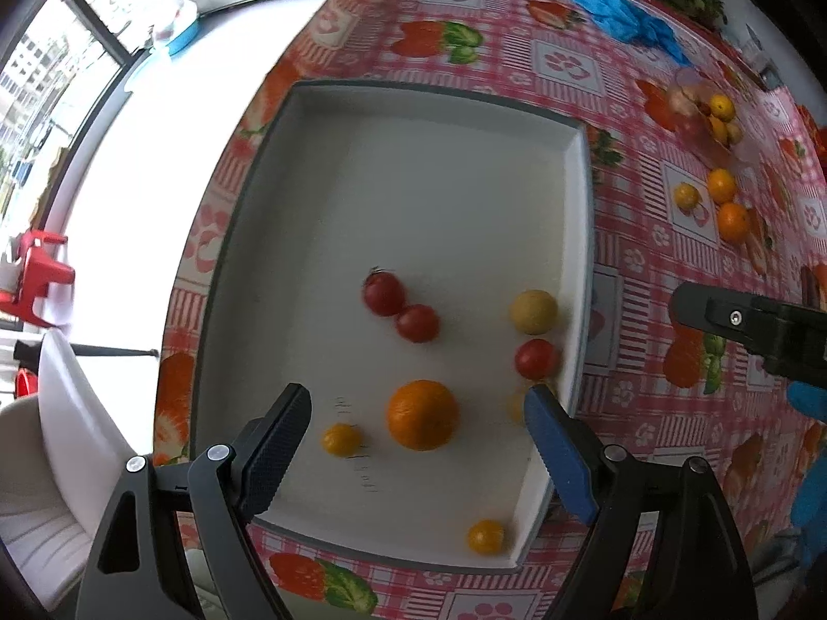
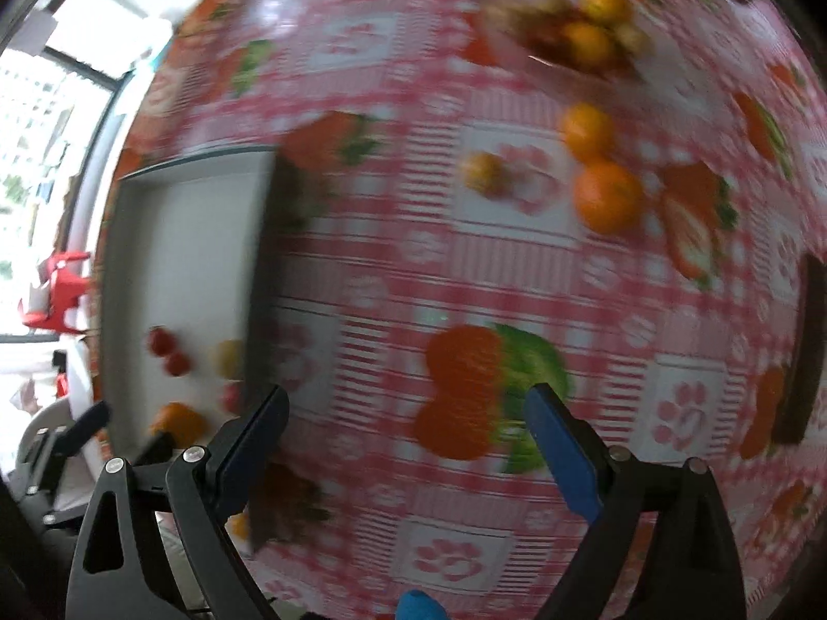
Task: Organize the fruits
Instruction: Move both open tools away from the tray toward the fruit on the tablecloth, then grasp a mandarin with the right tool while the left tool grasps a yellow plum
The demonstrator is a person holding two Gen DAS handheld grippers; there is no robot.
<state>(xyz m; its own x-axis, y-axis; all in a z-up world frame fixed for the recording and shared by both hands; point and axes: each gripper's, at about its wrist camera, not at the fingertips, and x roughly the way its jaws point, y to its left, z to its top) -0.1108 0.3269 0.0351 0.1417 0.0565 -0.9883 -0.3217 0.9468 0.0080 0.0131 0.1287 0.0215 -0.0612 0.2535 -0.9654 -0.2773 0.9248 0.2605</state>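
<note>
Hovering over the tray (image 1: 248, 237), the left claw (image 1: 418, 403) gapes above an orange (image 1: 423, 415).

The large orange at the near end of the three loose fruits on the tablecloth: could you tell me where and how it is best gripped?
Probably from straight above, fingers closing across the widest middle of the large orange. It is round, and another orange sits close behind it, so close from the open sides.

Checked tablecloth (image 1: 646, 237) under tray (image 1: 581, 258), oranges (image 1: 733, 221)
</note>
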